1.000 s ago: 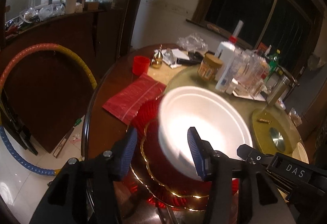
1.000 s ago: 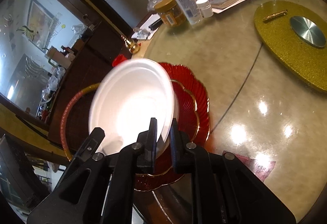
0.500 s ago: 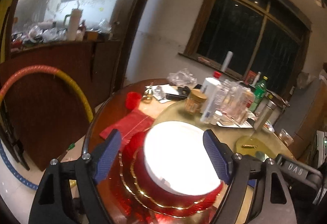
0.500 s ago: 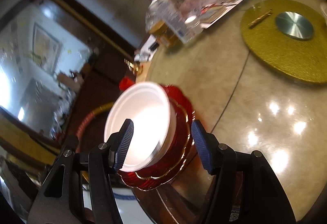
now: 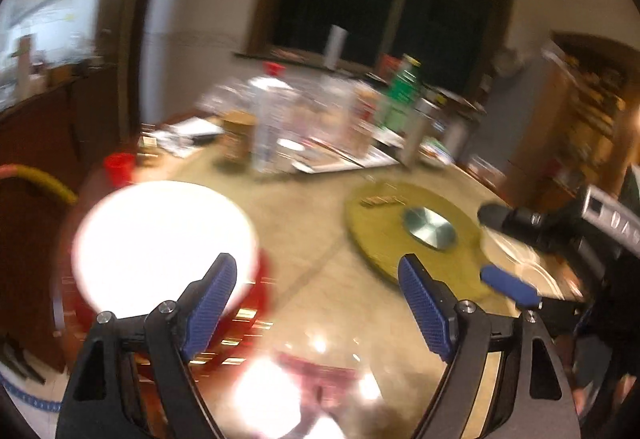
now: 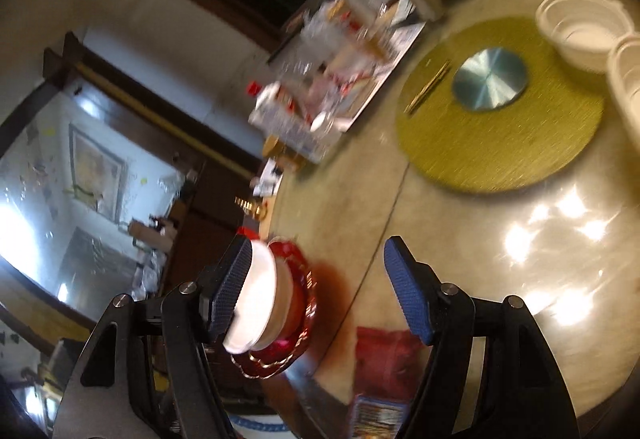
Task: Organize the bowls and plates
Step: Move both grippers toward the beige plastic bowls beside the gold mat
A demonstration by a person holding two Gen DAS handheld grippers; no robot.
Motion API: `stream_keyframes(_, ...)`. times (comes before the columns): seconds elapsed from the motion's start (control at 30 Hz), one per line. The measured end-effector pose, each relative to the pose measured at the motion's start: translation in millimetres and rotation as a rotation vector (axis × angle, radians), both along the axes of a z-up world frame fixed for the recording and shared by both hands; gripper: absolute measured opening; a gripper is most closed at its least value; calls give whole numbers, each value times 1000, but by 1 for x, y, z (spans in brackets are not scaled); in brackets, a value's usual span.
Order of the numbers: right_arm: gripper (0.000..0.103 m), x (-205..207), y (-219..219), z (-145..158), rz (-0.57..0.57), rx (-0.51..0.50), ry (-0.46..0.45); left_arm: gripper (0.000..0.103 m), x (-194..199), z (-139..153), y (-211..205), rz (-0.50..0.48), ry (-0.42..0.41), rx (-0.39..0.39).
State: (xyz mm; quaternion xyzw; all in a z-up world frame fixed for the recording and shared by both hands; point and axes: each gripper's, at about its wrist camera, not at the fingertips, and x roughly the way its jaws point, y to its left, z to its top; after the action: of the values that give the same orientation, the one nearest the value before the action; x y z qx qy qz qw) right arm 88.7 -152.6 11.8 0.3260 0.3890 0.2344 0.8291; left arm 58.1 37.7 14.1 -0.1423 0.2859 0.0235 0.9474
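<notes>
The left gripper (image 5: 318, 303) and the right gripper (image 6: 316, 289) are both spread apart and empty. The white bowl (image 6: 256, 303) sits on the red plates (image 6: 298, 313) beside the right gripper's left finger; the next white bowls (image 6: 580, 27) lie far ahead to its right, so I would approach slowly and take one rim squarely

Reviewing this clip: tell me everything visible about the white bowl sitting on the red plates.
The white bowl is round, plain and opaque, apparently foam or plastic, overexposed in the left wrist view. It sits upright on a stack of red plates with scalloped gold-edged rims, near the table's edge. The right wrist view shows a second rim line below its lip, perhaps two nested bowls. Neither pair of tongs holds it: the left tongs and right tongs are both open and apart from it.
</notes>
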Motion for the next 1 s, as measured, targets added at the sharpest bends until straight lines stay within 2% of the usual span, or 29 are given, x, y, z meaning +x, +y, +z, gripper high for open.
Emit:
stream_keyframes(0.27, 70, 22, -127, 21, -217, -48, -19, 83, 58, 2, -61, -158, 83, -27)
stream_keyframes(0.37, 70, 39, -183, 20, -307, -85, 33, 83, 84, 1, -83, -199, 127, -57)
stream_keyframes(0.53, 70, 61, -259, 0, -407, 7, 133, 83, 122, -9, -123, -268, 207, -91)
stream_keyframes(0.8, 70, 103, -292, -33, -395, 66, 221, 83, 179, -24, -183, -331, 272, -129)
stream_keyframes(1.0, 70, 134, -297, -51, -355, 53, 256, 83, 206, -32, -218, -374, 295, -91)
